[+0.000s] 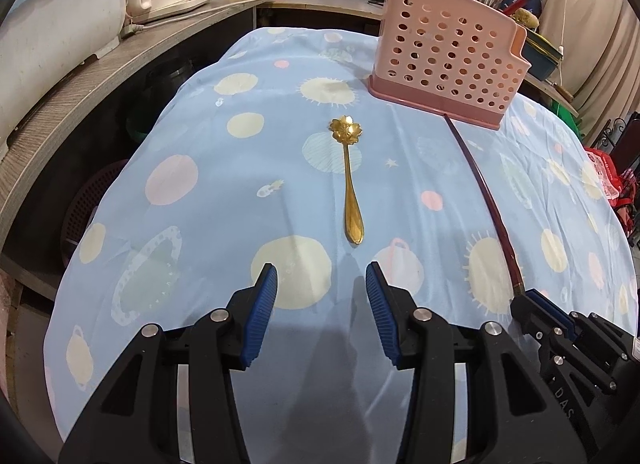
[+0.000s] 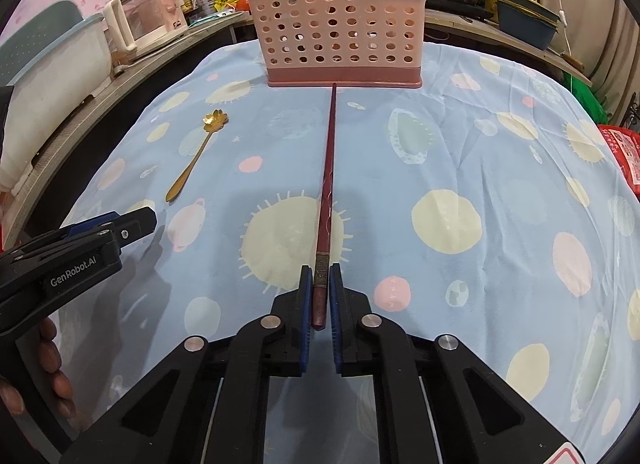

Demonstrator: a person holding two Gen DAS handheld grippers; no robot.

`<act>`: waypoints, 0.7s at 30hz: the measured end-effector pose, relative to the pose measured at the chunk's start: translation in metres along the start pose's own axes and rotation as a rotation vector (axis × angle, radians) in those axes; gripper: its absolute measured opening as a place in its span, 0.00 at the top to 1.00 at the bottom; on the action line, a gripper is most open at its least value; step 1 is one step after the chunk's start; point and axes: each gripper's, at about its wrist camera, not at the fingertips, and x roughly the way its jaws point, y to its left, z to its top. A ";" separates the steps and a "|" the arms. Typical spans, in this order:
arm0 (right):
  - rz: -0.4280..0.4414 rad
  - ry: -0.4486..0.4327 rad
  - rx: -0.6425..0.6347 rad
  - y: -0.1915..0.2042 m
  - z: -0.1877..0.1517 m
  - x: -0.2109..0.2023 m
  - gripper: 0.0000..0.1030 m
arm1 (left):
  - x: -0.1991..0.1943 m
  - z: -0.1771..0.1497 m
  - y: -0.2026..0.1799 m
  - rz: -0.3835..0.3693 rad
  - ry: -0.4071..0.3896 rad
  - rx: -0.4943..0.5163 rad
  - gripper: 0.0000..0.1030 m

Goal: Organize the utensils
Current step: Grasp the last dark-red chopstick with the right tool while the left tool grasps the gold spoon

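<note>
Dark red chopstick (image 2: 328, 180) lies on the cloth, tip touching the base of the pink perforated utensil holder (image 2: 334, 30), thick end toward the camera. The right gripper (image 2: 321, 288) is clamped on that thick end — blue pads pressed against both sides, just behind the metal band. Looks like a pair held together, but I can't tell for sure.

Gold flower-bowl spoon (image 1: 349, 180) lies flat on the blue planet-print tablecloth (image 1: 240, 144), bowl toward the holder, handle end just ahead of the left gripper (image 1: 321, 284). Left fingers stand about half open with nothing between them, above the cloth and short of the spoon.

Progress, as I read it: early. Holder looks empty through the holes — nothing from the table is filed yet. Chopstick is gripped but not lifted; spoon untouched. Left to do: both items into the holder.

Readable text: "GenRobot.AI" on the left gripper body in the right wrist view; "DAS" on the right gripper in the left view. Labels on the counter jars are too small to read.
</note>
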 end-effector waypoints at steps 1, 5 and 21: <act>0.003 -0.001 0.002 -0.001 0.000 0.000 0.93 | 0.000 0.000 0.000 0.000 0.001 -0.001 0.58; -0.002 -0.005 -0.012 -0.003 -0.002 -0.002 0.93 | 0.002 0.003 0.000 -0.004 0.003 -0.007 0.57; 0.007 -0.008 0.027 -0.017 -0.009 -0.008 0.93 | 0.029 0.026 -0.010 -0.037 0.026 -0.035 0.60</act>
